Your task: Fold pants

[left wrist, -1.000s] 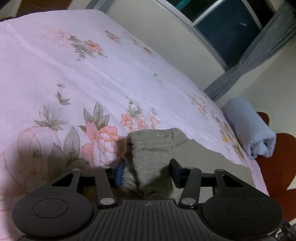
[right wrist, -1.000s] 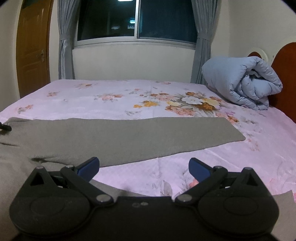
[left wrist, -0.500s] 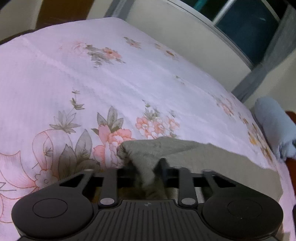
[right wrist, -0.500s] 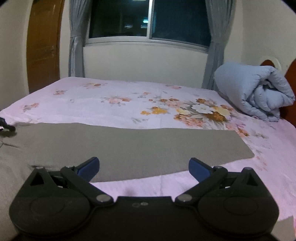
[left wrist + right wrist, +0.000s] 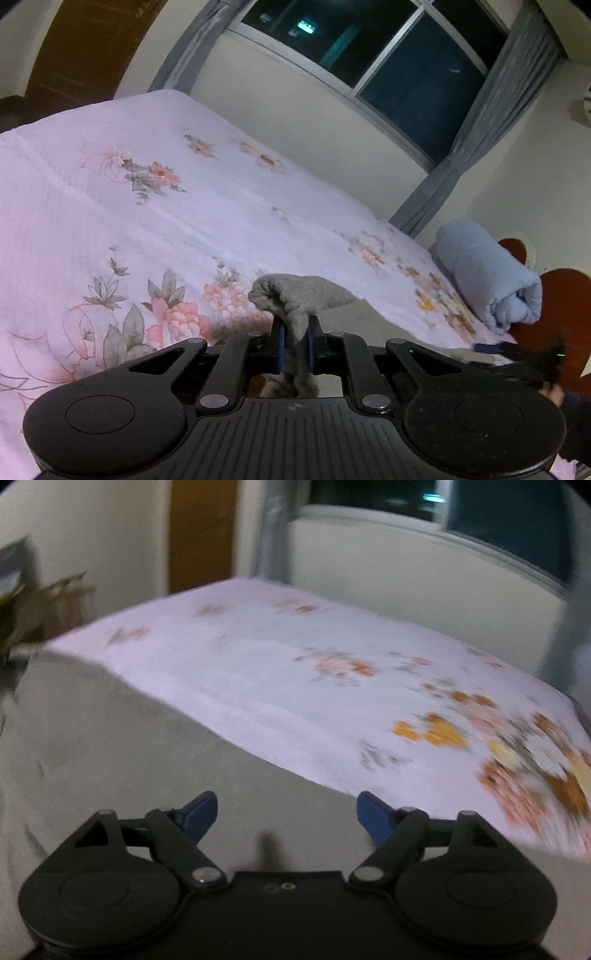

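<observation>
The grey pants [image 5: 122, 746] lie spread on the pink floral bed sheet [image 5: 147, 206]. My left gripper [image 5: 294, 349] is shut on a bunched corner of the pants [image 5: 299, 295] and holds it lifted off the sheet. My right gripper [image 5: 286, 814] is open and empty, low over the flat grey cloth near its far edge. The right wrist view is blurred by motion. The right gripper also shows at the right edge of the left wrist view [image 5: 517, 354].
A rolled light-blue duvet [image 5: 487, 273] lies against the red-brown headboard [image 5: 569, 295] at the bed's head. A window with grey curtains [image 5: 480, 122] is behind the bed. A wooden door [image 5: 201, 531] stands beyond the bed's far corner.
My left gripper has closed on the pants corner and lifted it. My right gripper has swung left over the grey cloth, staying open.
</observation>
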`<state>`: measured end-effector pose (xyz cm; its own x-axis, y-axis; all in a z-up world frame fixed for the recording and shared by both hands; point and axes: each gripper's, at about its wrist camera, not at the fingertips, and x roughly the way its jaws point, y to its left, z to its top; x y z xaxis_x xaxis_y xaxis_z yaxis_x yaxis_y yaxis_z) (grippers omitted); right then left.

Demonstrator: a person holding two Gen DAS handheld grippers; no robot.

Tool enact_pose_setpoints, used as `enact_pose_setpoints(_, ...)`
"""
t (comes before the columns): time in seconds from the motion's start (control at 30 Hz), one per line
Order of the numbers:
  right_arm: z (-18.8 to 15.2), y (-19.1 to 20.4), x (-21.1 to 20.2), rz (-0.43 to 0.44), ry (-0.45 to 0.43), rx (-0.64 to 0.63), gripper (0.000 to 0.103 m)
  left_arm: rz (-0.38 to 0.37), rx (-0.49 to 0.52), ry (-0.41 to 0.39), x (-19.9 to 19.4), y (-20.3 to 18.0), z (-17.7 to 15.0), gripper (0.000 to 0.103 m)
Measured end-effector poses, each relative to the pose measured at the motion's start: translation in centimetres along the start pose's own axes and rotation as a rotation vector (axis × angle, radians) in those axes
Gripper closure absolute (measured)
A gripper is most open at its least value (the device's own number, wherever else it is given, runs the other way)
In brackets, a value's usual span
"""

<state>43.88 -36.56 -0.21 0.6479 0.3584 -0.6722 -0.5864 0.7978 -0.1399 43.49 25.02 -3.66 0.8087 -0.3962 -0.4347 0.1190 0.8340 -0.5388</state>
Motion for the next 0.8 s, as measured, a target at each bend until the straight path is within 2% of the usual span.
enact_pose_setpoints(0.1, 0.3, -0.4, 2.7, 0.034, 0.043, -0.074, 0.046, -0.019, 0.006, -0.013, -0.4, -0.2, -0.2, 0.092)
enact_pose_setpoints(0.17, 0.3, -0.7, 4.2, 0.089, 0.076, -0.116, 0.048, -0.024, 0.029, -0.011, -0.5, -0.5, -0.4, 0.092)
enact_pose_setpoints(0.3, 0.4, -0.7, 6.5, 0.1, 0.112, -0.274, 0.052, -0.029, 0.04, -0.01, -0.7, -0.6, -0.5, 0.092)
enact_pose_setpoints(0.43, 0.8, -1.7, 8.3, 0.171, 0.183, -0.309, 0.053, -0.036, 0.037, -0.013, -0.8, -0.3, -0.6, 0.092)
enact_pose_setpoints(0.47, 1.0, -1.9, 8.6, 0.204, 0.206, -0.291, 0.061, -0.031, 0.036, -0.009, -0.7, -0.2, -0.6, 0.092)
enact_pose_setpoints(0.5, 1.2, -2.2, 8.8, 0.236, 0.236, -0.258, 0.078, -0.022, 0.034, -0.003, -0.6, -0.2, -0.6, 0.092)
enact_pose_setpoints(0.53, 1.3, -2.1, 8.7, 0.222, 0.243, -0.26, 0.092, -0.019, 0.034, 0.006, -0.4, -0.1, -0.5, 0.092)
enact_pose_setpoints(0.57, 1.3, -1.9, 8.6, 0.209, 0.238, -0.263, 0.103, -0.014, 0.036, 0.011, -0.3, -0.1, -0.5, 0.092)
enact_pose_setpoints(0.63, 1.3, -2.0, 7.6, 0.188, 0.201, -0.246, 0.103, -0.005, 0.032, 0.024, -0.3, 0.1, -0.3, 0.092)
enact_pose_setpoints(0.8, 0.6, -1.1, 0.8, 0.121, 0.073, -0.222, 0.103, -0.037, 0.047, 0.009, -1.6, -0.1, -0.1, 0.092)
